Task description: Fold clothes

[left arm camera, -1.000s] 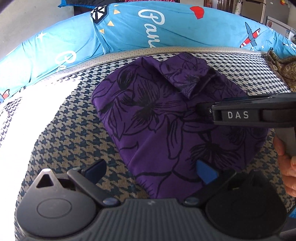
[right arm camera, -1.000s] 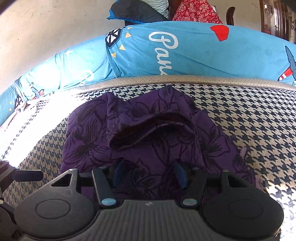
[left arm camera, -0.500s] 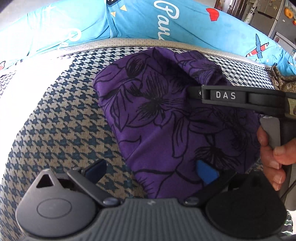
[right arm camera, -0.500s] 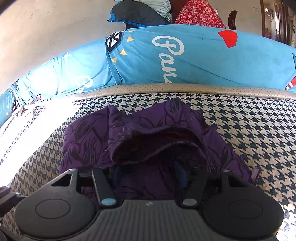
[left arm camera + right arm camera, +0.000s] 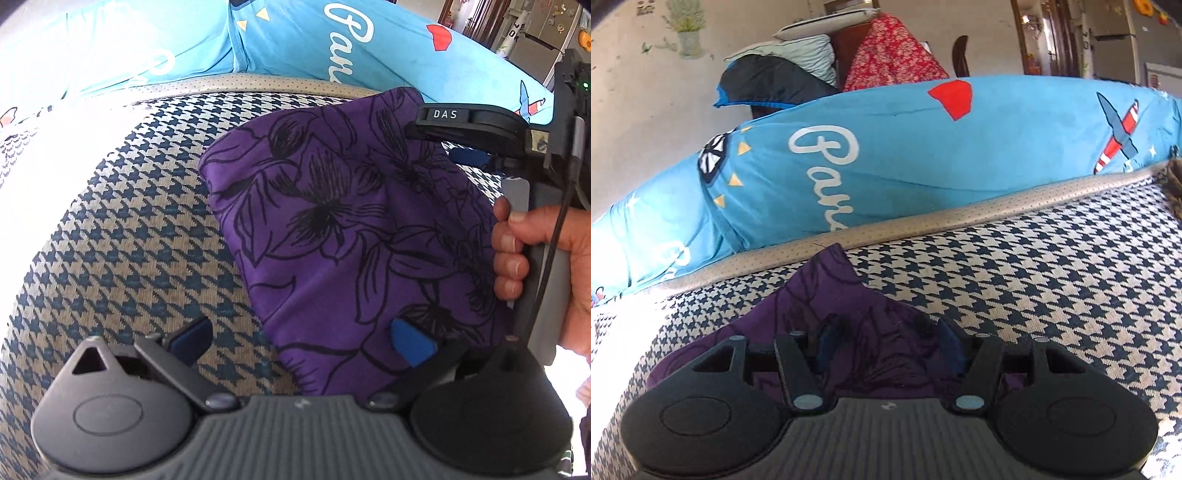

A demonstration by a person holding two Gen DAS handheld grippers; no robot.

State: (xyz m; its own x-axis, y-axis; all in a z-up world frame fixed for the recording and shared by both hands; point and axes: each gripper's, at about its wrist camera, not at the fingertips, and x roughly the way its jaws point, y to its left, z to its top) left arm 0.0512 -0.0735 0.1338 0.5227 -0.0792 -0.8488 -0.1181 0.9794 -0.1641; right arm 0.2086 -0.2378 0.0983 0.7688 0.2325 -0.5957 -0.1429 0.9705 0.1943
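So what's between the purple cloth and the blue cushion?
Only bare checked seat and its tan edge strip lie between cloth and cushion, in the right wrist view.

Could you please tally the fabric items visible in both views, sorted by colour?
Purple: 1, the floral garment.
Blue: 1, the printed cover.
Red: 1, the patterned cloth behind it.
Houndstooth: 1, the surface cover.
Brown: 1, a cloth at the edge.
Total: 5.

Purple garment [image 5: 343,236] with black floral outlines, navy-and-cream houndstooth cover [image 5: 122,236], turquoise printed pillow [image 5: 905,166]
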